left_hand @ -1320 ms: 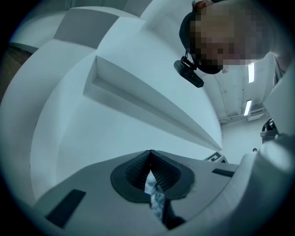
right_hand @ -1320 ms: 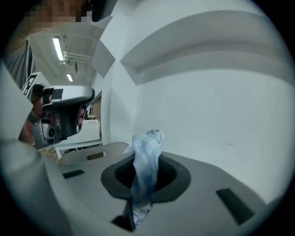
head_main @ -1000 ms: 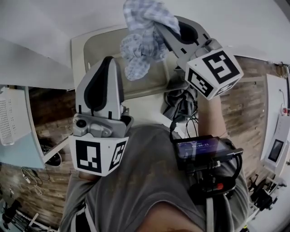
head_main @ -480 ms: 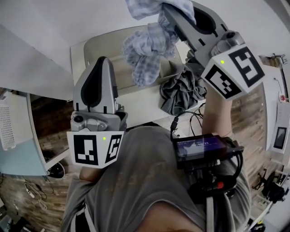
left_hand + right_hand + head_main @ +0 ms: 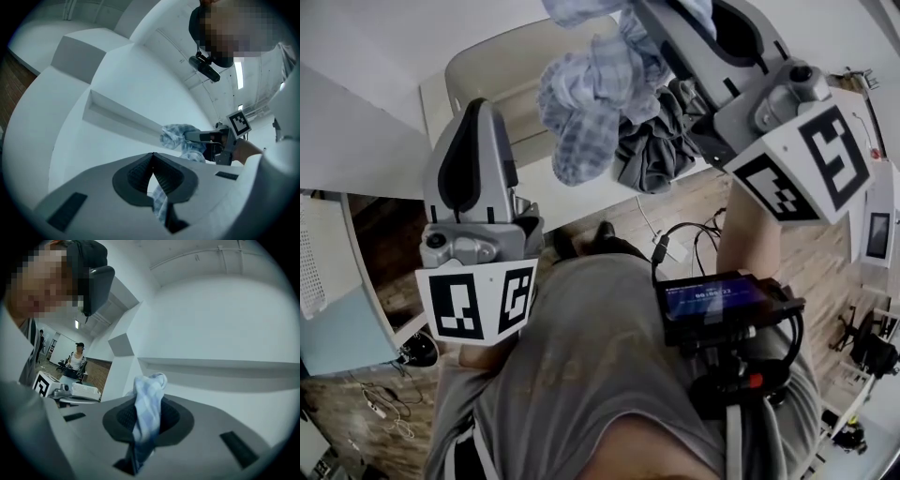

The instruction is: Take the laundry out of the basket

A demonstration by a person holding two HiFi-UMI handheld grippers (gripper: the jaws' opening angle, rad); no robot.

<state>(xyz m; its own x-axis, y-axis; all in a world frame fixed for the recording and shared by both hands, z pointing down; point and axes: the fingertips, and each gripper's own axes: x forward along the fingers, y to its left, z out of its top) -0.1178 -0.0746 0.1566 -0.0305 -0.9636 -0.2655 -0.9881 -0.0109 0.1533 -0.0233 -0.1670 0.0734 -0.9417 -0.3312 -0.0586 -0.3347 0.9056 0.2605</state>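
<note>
A blue checked cloth hangs in the air from my right gripper, which is shut on it at the top of the head view. The right gripper view shows the same cloth pinched between the jaws of that gripper. Below and behind the cloth lies the pale basket. My left gripper is raised at the left, apart from the cloth, its jaws shut with nothing held. In the left gripper view its tips meet, and beyond them the right gripper carries the cloth.
A crumpled grey garment lies on the white table near its front edge. Cables hang off the table over a wooden floor. A screen unit is strapped to the person's chest. A white wall ledge runs ahead.
My right gripper has risen and come nearer with the checked cloth hanging from it. The left gripper has shifted a little to the left. More of the grey garment shows now.
</note>
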